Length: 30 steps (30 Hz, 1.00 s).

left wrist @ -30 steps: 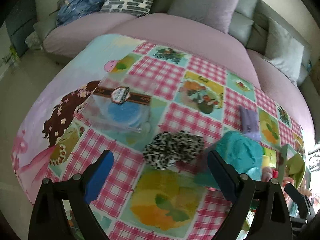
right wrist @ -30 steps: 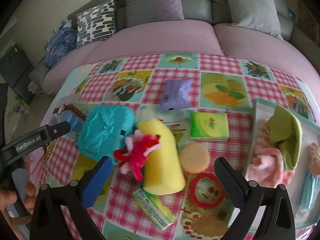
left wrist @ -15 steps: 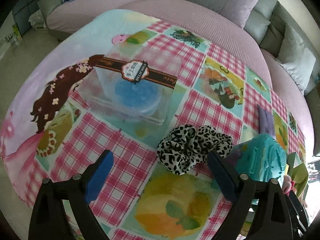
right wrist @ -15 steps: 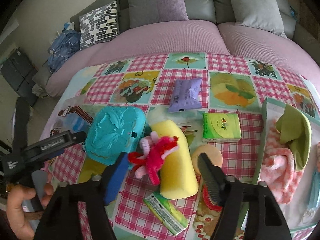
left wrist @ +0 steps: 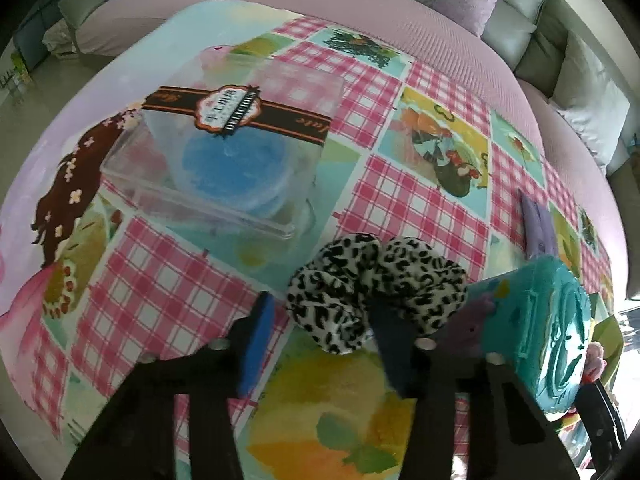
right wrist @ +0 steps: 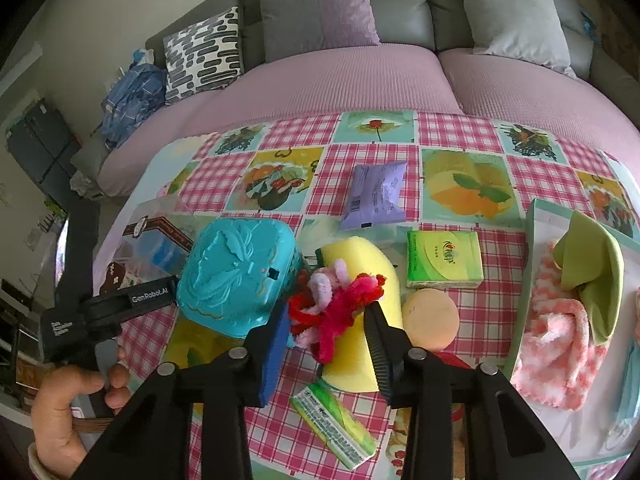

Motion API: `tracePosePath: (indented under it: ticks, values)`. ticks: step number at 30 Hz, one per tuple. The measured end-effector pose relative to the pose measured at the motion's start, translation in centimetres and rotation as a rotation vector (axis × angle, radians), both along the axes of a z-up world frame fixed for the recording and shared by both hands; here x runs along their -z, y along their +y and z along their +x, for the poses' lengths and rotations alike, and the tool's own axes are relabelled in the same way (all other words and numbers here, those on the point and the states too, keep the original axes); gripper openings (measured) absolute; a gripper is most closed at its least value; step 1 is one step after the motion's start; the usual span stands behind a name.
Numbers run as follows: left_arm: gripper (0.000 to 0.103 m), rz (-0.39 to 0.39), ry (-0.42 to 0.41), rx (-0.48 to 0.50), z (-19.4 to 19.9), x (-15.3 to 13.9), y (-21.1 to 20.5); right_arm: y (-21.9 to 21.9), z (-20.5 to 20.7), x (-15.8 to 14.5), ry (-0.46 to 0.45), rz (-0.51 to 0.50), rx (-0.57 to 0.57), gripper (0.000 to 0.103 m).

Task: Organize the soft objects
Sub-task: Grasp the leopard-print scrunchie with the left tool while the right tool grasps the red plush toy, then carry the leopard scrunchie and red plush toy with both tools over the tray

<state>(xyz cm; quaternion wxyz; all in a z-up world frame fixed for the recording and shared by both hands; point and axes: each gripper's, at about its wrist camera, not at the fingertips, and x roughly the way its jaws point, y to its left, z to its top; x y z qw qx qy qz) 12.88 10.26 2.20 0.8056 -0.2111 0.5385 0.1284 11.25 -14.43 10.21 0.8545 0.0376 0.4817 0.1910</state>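
Most is still left: only some cloths lie in the tray [right wrist: 532, 216] (right side), while the left gripper [left wrist: 324, 320] closes around the leopard scrunchie [left wrist: 372, 280] and the right gripper [right wrist: 328, 320] around the pink-red fuzzy toy [right wrist: 340, 308] on the yellow sponge [right wrist: 360, 256].

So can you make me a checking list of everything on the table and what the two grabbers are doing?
Surface: tablecloth with pink checks and fruit pictures.
Job's things: leopard scrunchie; red and pink fuzzy toy lying on a yellow sponge; pink fluffy cloth and green cloth in a tray.
Clutter: teal box, clear box, purple packet, green tissue packs, round orange pad.
Grippers: left gripper closing around the scrunchie; right gripper closing around the fuzzy toy.
Cables: nothing seen.
Surroundings: sofa with cushions.
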Motion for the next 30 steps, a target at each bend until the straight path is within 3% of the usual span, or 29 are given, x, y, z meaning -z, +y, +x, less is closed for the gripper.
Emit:
tracePosePath:
  ticks: [2,4,10,17,22,30]
  values:
    - [0.038,0.015,-0.001,0.012,0.1,0.0,-0.3,-0.2,0.0,-0.2,-0.006,0.006,0.003,0.036]
    - [0.028,0.03,-0.004,0.025,0.2,-0.1,-0.6,-0.3,-0.1,-0.4,-0.01,0.009,0.005,0.034]
    - [0.019,0.042,-0.03,0.046,0.3,-0.6,-1.0,-0.7,-0.1,-0.5,-0.014,0.019,0.009,0.032]
    - [0.017,0.058,-0.096,0.037,-0.6,-2.7,-0.5,-1.1,-0.4,-1.3,-0.046,0.031,0.012,0.03]
    - [0.017,0.023,-0.174,0.023,-1.2,-4.5,-0.3,-1.5,-0.7,-2.0,-0.065,0.043,0.015,0.03]
    - [0.017,0.066,-0.289,0.027,-2.9,-8.6,-0.5,-2.3,-0.9,-2.7,-0.085,0.063,0.027,0.03]
